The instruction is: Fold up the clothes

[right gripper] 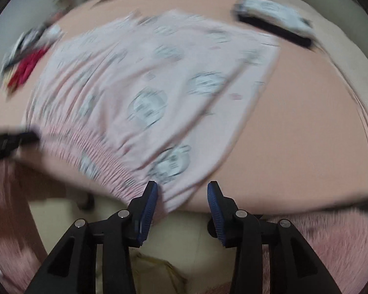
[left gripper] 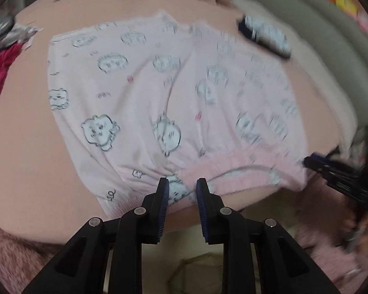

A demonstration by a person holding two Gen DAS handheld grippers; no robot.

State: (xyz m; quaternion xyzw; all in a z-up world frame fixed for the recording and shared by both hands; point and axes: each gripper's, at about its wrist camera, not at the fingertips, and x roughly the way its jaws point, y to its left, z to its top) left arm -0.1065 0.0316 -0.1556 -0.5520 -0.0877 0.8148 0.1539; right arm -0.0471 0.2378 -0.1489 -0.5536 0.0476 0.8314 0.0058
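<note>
I am holding my left gripper (left gripper: 182, 188) at the near edge of the bed (left gripper: 24, 127), its jaws partly open and straddling a bunched bit of the waistband of the pink shorts (left gripper: 174, 93); the pads are not pressing the cloth, so nothing is gripped there. My right gripper (right gripper: 182, 192) is hovering at the same near edge toward the right, its jaws spread wider, the left pad just beside the waistband's end and the right pad over bare sheet, holding nothing.

The shorts are lying flat in the middle of the bed, waistband toward me and the leg hems toward the far edge. I am judging them thin, soft and very light: they are likely to sag and crease when lifted, and a single layer could slide off the pads. The ribbed elastic waistband (right gripper: 90, 147) looks thicker and grippier, so I am taking its two ends as the best holds.

The sheet is a smooth peach cloth over what I take to be a soft mattress, likely to give under pressure. Near the left edge a red garment (left gripper: 0, 73) is lying with other crumpled clothes. Toward the far right corner a dark and white folded item (left gripper: 265, 36) is sitting just beyond the shorts. Past the right edge, grey padded cushions (left gripper: 319, 36) are showing; both views are blurred.
</note>
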